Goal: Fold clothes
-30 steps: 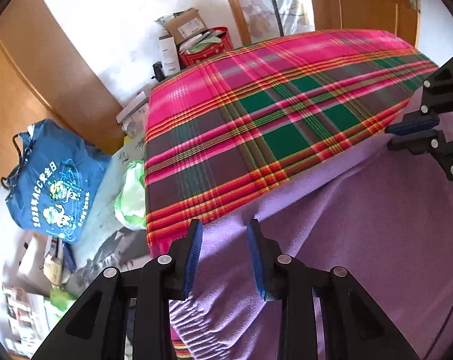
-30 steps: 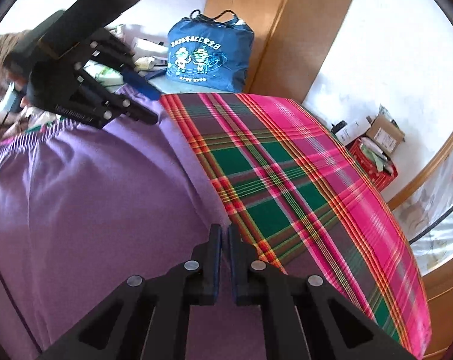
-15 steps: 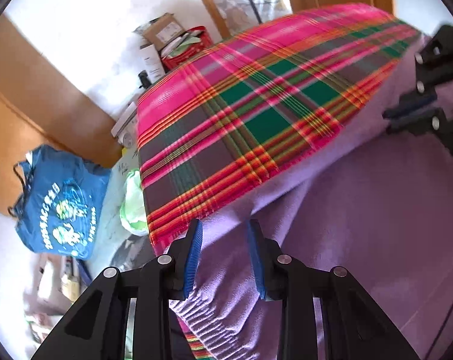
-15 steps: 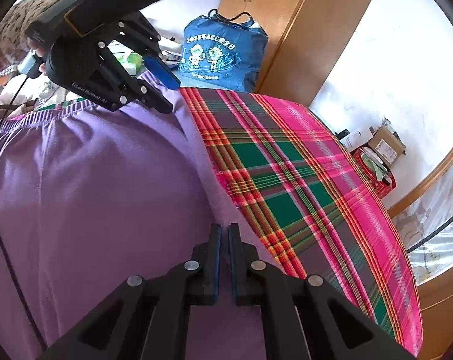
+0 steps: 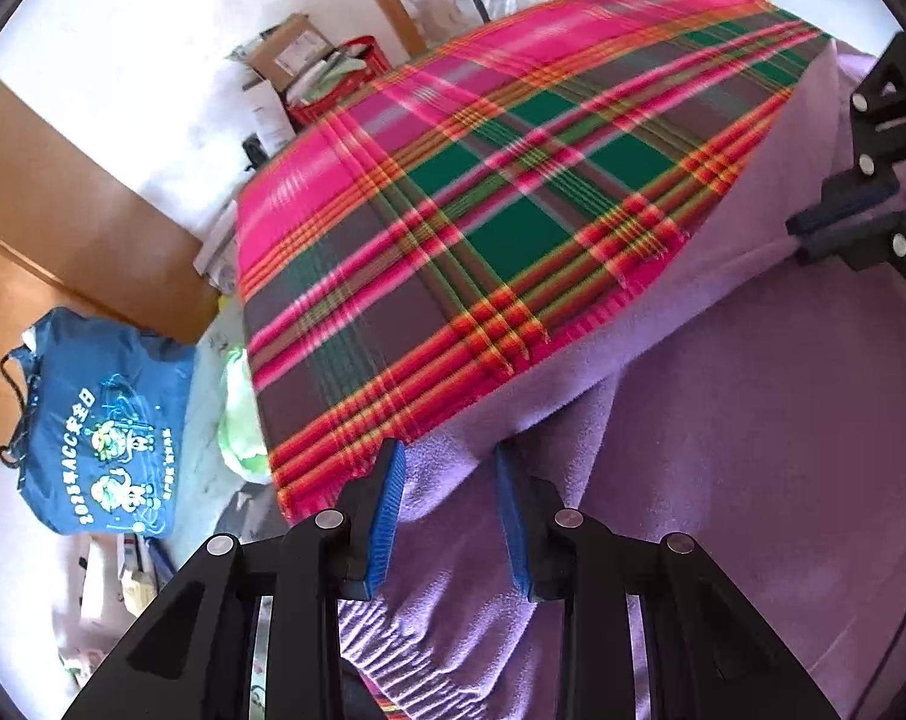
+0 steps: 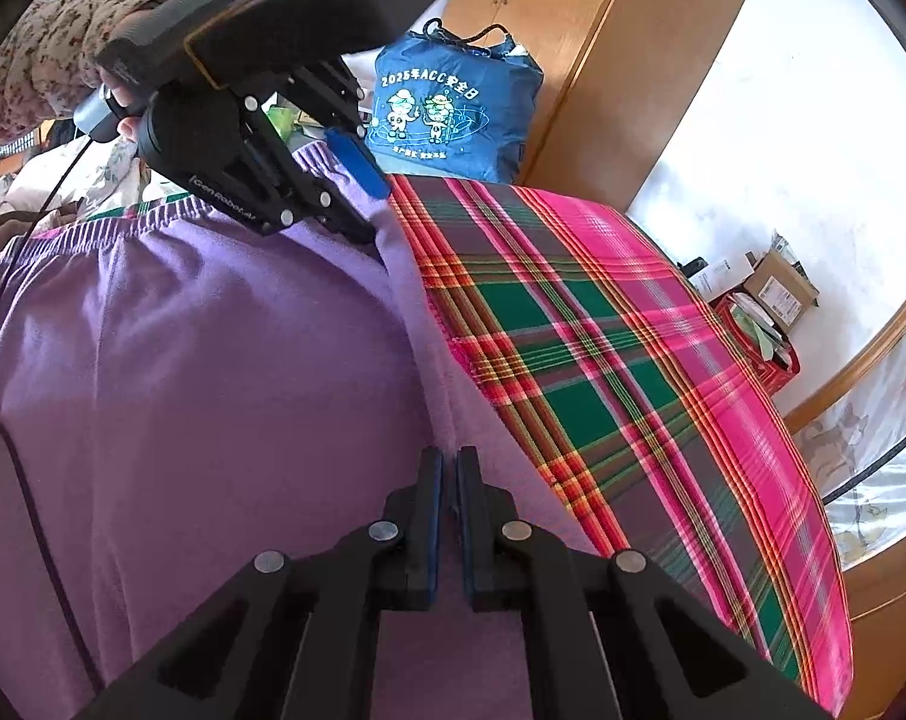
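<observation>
A: Okay, quick pass. Where's the garment?
B: Purple garment (image 6: 201, 372) is spread over the plaid sheet (image 6: 633, 348) on the bed, elastic waistband (image 6: 111, 228) at the far side in the right wrist view, near the person's patterned sleeve (image 6: 39, 78).
A: Left gripper (image 5: 447, 510)?
B: Jaws partly apart, with a fold of the purple fabric rising between the blue pads (image 5: 387, 510) near the waistband corner. Cannot tell if the pads actually press it.
A: Right gripper (image 6: 450, 516)?
B: Jaws together, a thin gap only, tips down on the garment's edge by the plaid. Whether fabric is pinched there, cannot tell.
A: Are the two close?
B: No, well apart, both along the same garment edge beside the plaid.
A: Background?
B: Blue bag (image 6: 447, 114) against the wooden wardrobe (image 6: 591, 48), cardboard box (image 6: 780, 288) and red basket (image 6: 759, 342) by the white wall. Left wrist view is a bit blurred.
</observation>
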`<state>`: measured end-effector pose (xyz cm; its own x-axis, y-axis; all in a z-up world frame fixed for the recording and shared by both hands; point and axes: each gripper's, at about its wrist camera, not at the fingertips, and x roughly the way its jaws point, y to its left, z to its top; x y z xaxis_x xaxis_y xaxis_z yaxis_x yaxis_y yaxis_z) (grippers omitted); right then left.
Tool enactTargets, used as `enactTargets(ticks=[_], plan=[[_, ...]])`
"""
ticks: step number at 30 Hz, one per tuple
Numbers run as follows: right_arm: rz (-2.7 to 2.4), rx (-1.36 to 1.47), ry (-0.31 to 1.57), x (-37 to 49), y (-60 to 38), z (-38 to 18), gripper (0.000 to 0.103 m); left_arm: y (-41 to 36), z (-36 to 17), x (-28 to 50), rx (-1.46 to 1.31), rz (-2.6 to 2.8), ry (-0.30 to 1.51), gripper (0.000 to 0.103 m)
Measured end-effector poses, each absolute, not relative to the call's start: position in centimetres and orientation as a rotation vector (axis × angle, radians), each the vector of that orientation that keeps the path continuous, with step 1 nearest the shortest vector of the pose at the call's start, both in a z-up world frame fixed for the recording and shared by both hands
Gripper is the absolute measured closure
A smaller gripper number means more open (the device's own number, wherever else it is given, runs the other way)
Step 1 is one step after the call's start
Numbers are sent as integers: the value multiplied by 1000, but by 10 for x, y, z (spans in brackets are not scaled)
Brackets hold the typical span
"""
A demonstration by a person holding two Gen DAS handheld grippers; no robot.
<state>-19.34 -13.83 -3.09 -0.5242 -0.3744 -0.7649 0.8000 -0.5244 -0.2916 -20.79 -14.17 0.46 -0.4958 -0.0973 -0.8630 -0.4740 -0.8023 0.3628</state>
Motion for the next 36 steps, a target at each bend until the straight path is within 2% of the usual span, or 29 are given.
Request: enactTargets(ticks=[6, 11, 13, 18, 25, 36], plan=[[-2085, 863, 810, -195, -136, -31, 98, -148, 7, -211, -1467, 2368, 776, 71], [-2087, 889, 794, -197, -134, -34, 98, -151, 6, -209, -1485, 2356, 724, 81], [-2091, 899, 782, -199, -133, -35, 98, -152, 5, -209, -1487, 2364, 709, 90], [-2124, 903, 758, -202, -130, -33, 98, -153, 6, -204, -1467, 2410, 685, 95], [-2162, 937, 707, -210, -124, -36, 98, -162, 17, -199, -1422, 2481, 577, 96], [-2179, 955, 743, -207, -126, -40, 95, -165, 26, -186, -1372, 2533, 512, 97]])
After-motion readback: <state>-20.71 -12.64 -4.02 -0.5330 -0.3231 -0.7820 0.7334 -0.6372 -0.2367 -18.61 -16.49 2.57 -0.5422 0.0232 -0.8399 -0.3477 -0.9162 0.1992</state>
